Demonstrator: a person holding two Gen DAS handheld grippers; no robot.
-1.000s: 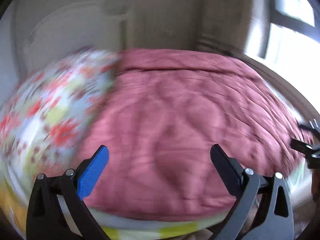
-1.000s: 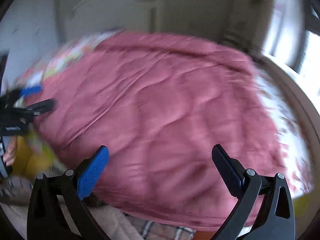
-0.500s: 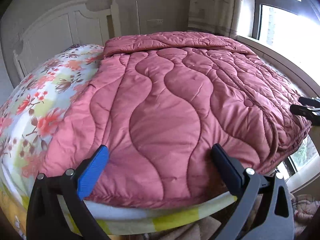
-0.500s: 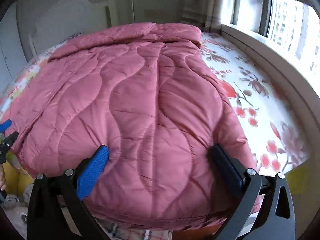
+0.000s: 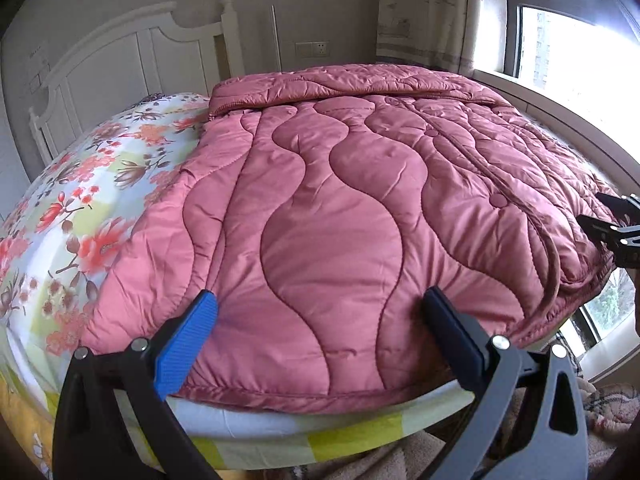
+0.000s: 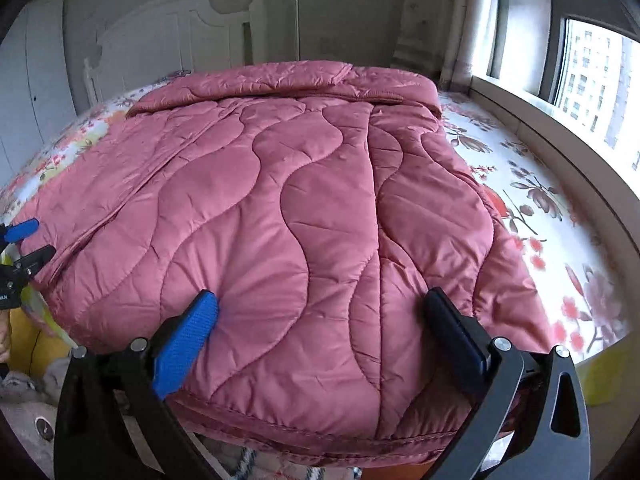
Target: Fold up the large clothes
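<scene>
A large pink quilted coat (image 5: 340, 216) lies spread flat on a bed with a floral sheet (image 5: 92, 200); it also shows in the right wrist view (image 6: 280, 220). Its far end is folded over near the headboard. My left gripper (image 5: 320, 320) is open at the coat's near hem, left part, holding nothing. My right gripper (image 6: 320, 320) is open at the near hem, right part, holding nothing. Each gripper shows at the edge of the other's view: the right gripper (image 5: 612, 224) and the left gripper (image 6: 24, 244).
A white headboard (image 5: 132, 56) stands at the far end. A window (image 5: 560, 32) with a curtain runs along the right. The floral sheet (image 6: 540, 208) is bare right of the coat. A rug and clutter lie on the floor below the bed's foot.
Both cameras have settled from a blurred swing and moved in close to the coat's near hem. The coat itself has not moved. Both jaws stay open.
</scene>
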